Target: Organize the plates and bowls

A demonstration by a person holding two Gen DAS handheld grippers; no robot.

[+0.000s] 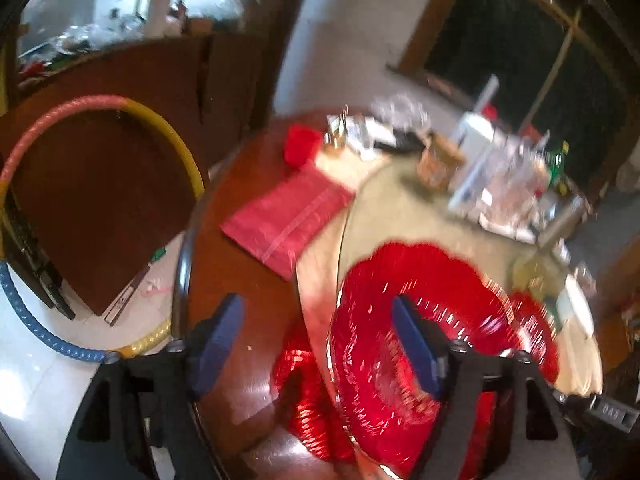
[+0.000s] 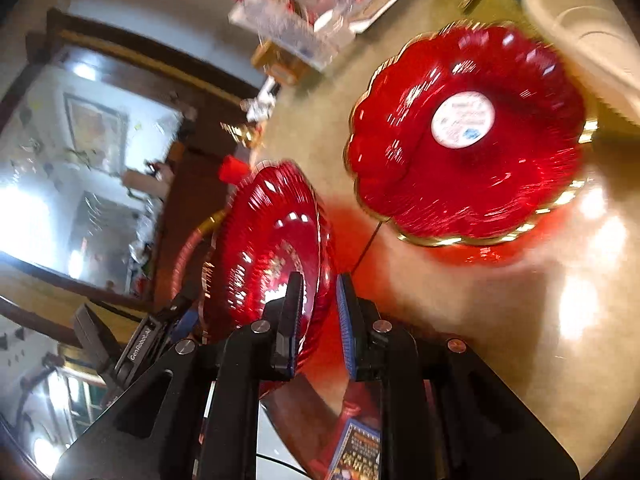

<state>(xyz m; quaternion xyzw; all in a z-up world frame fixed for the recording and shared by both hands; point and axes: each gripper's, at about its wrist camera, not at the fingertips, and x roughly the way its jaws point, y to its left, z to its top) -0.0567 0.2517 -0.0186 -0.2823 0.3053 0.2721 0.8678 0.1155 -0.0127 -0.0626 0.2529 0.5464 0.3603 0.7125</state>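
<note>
Plates first: I see a red ribbed glass plate point(image 2: 272, 248) tilted up on its edge near the table's point(image 2: 500, 300) near edge, and my right gripper point(image 2: 318, 312) has its rim pinched, one finger inside the dish and the other behind it, jaws nearly together. A second red scalloped plate point(image 2: 468, 136) with a gold rim and a round white sticker point(image 2: 463, 119) in its middle lies farther in on the pale glass turntable point(image 2: 400, 20), apart from the one I hold. My left gripper point(image 1: 316, 344) stands wide open with nothing between its blue pads point(image 1: 218, 344); from its camera the tilted plate point(image 1: 416, 344) sits just past the right-hand finger, though blur keeps me from telling whether that finger touches it. A red cloth point(image 1: 288, 216) lies on the wood towards the table's far left edge, and a multicoloured hoop point(image 1: 24, 160) leans beyond the table.
</note>
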